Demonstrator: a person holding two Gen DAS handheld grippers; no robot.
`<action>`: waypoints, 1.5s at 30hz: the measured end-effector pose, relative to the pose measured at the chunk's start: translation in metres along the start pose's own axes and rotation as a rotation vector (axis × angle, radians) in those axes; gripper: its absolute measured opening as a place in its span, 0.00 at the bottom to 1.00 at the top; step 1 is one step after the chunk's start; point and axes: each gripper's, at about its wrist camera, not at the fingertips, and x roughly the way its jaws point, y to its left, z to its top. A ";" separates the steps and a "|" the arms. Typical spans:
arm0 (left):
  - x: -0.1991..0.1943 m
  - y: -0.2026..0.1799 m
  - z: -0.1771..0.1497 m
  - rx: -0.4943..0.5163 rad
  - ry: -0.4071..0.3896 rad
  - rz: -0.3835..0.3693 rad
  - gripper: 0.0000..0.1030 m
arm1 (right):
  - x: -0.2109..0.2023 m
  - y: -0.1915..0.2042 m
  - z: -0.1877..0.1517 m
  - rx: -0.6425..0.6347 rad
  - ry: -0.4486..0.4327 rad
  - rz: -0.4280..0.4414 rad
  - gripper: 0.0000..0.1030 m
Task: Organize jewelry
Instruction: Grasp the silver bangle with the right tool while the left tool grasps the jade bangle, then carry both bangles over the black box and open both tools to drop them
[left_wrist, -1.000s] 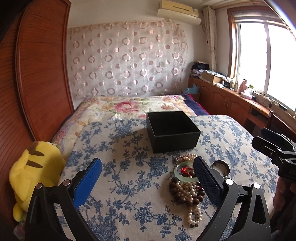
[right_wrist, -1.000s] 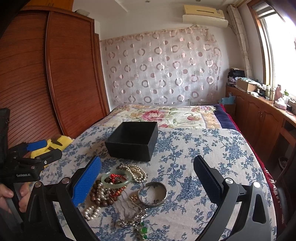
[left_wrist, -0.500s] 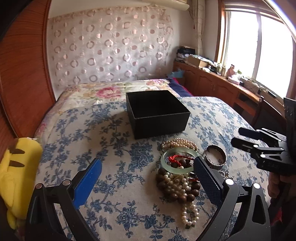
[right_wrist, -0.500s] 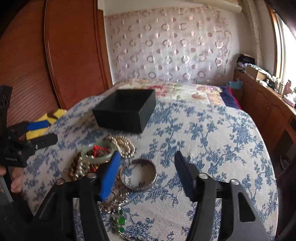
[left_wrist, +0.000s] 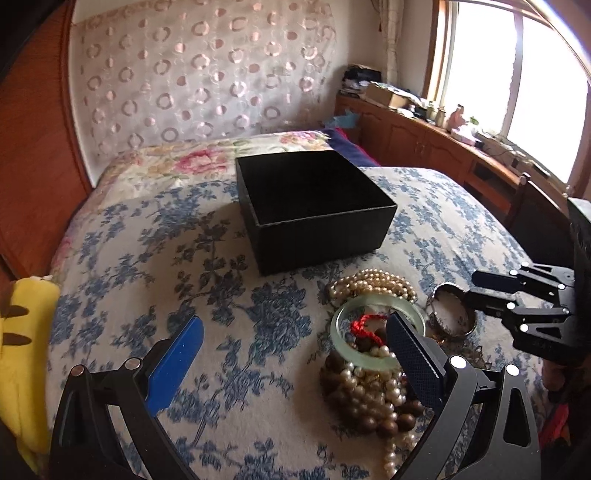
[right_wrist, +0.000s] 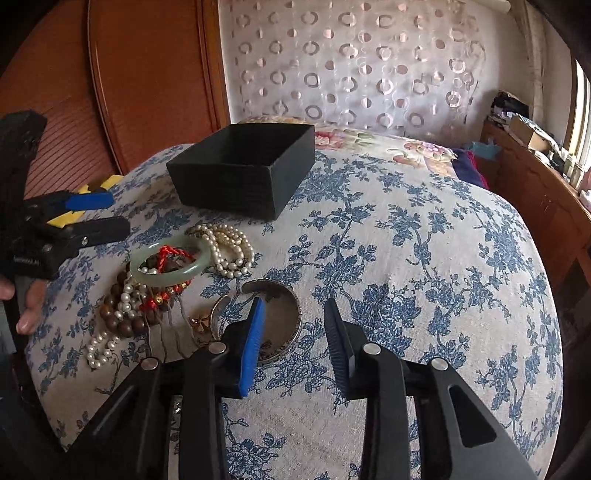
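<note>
An open black box (left_wrist: 314, 206) (right_wrist: 240, 173) stands on the blue-flowered bedspread (right_wrist: 424, 277). In front of it lies a heap of jewelry: a pale green jade bangle (left_wrist: 369, 301) (right_wrist: 166, 278), a pearl strand (left_wrist: 373, 284) (right_wrist: 229, 251), brown wooden beads (right_wrist: 122, 317) and a silver bangle (left_wrist: 439, 291) (right_wrist: 275, 288). My left gripper (left_wrist: 294, 319) (right_wrist: 120, 214) is open just left of the heap, with nothing between its fingers. My right gripper (right_wrist: 295, 302) (left_wrist: 472, 286) straddles the silver bangle's right rim, blue pad inside the ring. Its jaws are closing, and the pads stand apart from the rim.
A yellow plush toy (left_wrist: 22, 350) lies at the bed's left edge by the wooden wardrobe (right_wrist: 147, 92). A low wooden cabinet (left_wrist: 424, 147) under the window runs along the right side. A hand (right_wrist: 29, 306) holds the left gripper. Bare bedspread spreads to the right of the jewelry.
Both grippers have sunk toward the jewelry heap. The right gripper's jaws have narrowed from wide open and now stand over the silver bangle's rim.
</note>
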 end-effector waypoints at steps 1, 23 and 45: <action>0.002 0.001 0.002 0.002 0.008 -0.010 0.93 | 0.001 0.000 0.000 -0.005 0.001 0.000 0.35; 0.049 -0.011 0.008 0.055 0.212 -0.206 0.13 | 0.004 0.001 0.004 -0.021 0.017 0.039 0.20; -0.018 -0.010 0.017 0.011 -0.036 -0.126 0.07 | 0.005 0.004 0.014 -0.058 -0.009 0.032 0.05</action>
